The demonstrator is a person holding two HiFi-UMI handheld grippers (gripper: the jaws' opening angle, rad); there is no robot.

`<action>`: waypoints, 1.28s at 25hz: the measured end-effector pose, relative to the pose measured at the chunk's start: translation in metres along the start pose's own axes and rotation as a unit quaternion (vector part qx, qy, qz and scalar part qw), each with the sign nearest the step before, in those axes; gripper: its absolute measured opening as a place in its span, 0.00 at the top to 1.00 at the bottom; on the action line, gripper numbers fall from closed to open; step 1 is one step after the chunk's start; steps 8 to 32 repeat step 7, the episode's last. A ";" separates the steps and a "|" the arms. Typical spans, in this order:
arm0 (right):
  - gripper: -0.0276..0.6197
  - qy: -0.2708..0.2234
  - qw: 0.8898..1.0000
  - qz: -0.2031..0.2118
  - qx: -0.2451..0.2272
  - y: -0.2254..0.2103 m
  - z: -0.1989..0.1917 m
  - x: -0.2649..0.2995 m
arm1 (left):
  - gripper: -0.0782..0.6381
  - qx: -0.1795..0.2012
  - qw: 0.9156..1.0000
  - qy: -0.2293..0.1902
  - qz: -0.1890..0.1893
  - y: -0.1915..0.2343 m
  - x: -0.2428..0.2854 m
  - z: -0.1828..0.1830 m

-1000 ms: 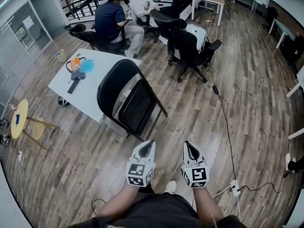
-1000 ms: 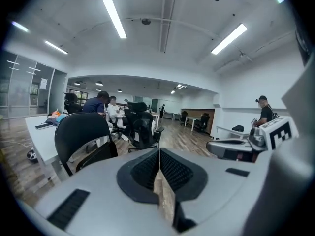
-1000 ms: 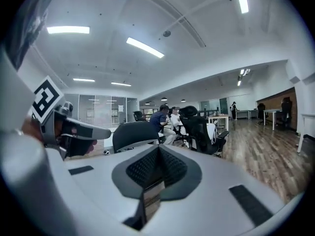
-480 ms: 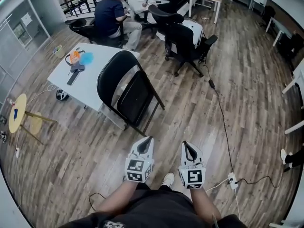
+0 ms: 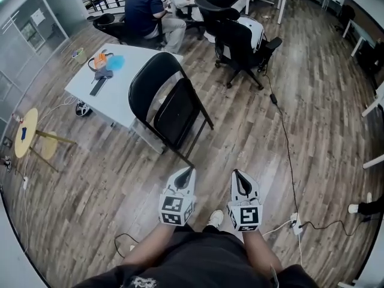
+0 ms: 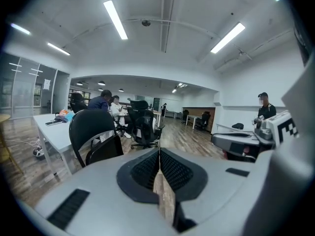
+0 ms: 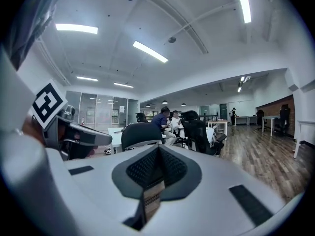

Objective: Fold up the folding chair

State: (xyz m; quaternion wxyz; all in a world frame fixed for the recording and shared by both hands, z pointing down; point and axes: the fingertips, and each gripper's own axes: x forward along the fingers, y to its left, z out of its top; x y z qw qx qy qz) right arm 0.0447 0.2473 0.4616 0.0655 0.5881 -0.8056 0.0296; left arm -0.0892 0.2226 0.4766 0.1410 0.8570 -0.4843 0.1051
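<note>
A: What is shown in the head view?
B: The folding chair [image 5: 165, 104], black, is seen standing on the wooden floor [image 5: 108, 185] in the upper middle of the frame, just beside the edge of a white counter [image 5: 123, 95]. Whether the two touch cannot be told. Its seat is seen slanted. The left gripper [image 5: 188, 173] and the right gripper [image 5: 237, 174] are held side by side at the lower middle, below the folding chair and apart from it, both pointed up the frame.
A: And the fingers there?
B: Both pairs are seen drawn to a point, with nothing between them.
A: What else is noted in that view?
B: An orange and blue heap [image 5: 107, 62] is seen on the counter. Black office chairs [image 5: 240, 44] and seated people [image 5: 150, 11] are found at the top. A cable [image 5: 287, 149] is laid along the floor at the right.
A: What is given by the left gripper view?
B: The fingers [image 6: 143, 170] are seen pressed together, with nothing held. The folding chair is placed at the middle left, beyond the tips and untouched. A standing person [image 6: 265, 109] is seen at the far right.
A: And the right gripper view?
B: The fingers there are likewise closed on nothing. The folding chair is seen just left of centre, above the tips and apart from them, with the counter at its left.
</note>
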 end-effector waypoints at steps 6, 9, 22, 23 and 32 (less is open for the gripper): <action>0.94 -0.011 1.000 0.009 -0.001 0.001 0.002 0.008 | 0.88 0.006 1.000 -0.006 0.008 0.004 0.003 0.004; 0.94 -0.012 1.000 0.012 -0.001 0.001 0.002 0.009 | 0.88 0.007 1.000 -0.006 0.009 0.004 0.004 0.004; 0.94 -0.012 1.000 0.012 -0.001 0.001 0.002 0.009 | 0.88 0.007 1.000 -0.006 0.009 0.004 0.004 0.004; 0.94 -0.012 1.000 0.012 -0.001 0.001 0.002 0.009 | 0.88 0.007 1.000 -0.006 0.009 0.004 0.004 0.004; 0.94 -0.012 1.000 0.012 -0.001 0.001 0.002 0.009 | 0.88 0.007 1.000 -0.006 0.009 0.004 0.004 0.004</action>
